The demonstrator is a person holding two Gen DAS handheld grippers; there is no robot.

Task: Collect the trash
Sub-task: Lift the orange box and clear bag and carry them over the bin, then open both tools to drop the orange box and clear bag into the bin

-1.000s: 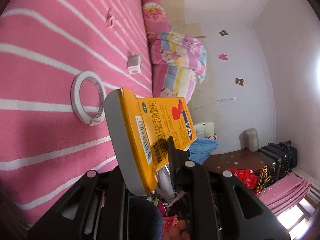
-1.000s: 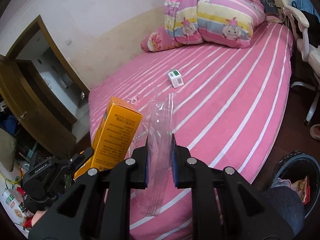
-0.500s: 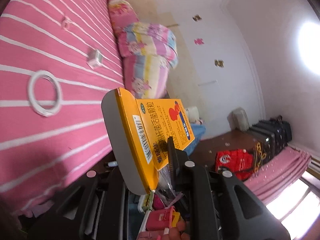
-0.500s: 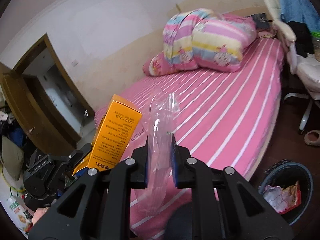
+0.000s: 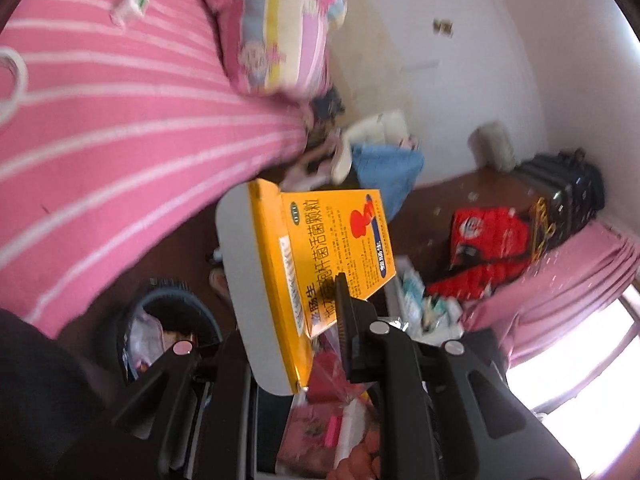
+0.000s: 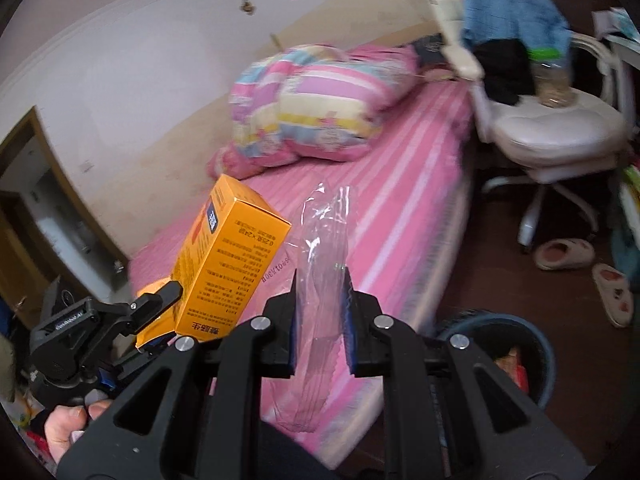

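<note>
My left gripper (image 5: 296, 304) is shut on an orange medicine box (image 5: 320, 256), which sticks up past the fingers; the same orange box (image 6: 224, 264) and the left gripper (image 6: 160, 304) show at the left of the right wrist view. My right gripper (image 6: 320, 292) is shut on a crumpled clear plastic wrapper (image 6: 324, 248) that stands up between its blue pads. A dark round trash bin (image 6: 512, 356) with rubbish inside sits on the floor beside the bed, below and right of the right gripper; the same trash bin (image 5: 168, 332) lies low left in the left wrist view.
The pink striped bed (image 6: 392, 216) carries a folded quilt (image 6: 316, 104), a small white box (image 5: 130, 6) and a white tape ring (image 5: 12, 76). A white office chair (image 6: 556, 128), slippers (image 6: 564, 254), a red bag (image 5: 492, 248) and black suitcases (image 5: 560, 192) crowd the floor.
Both grippers have swung away from the bed top toward the floor side, each keeping its load. The trash bin has come into the left view and grown nearer in the right view.
</note>
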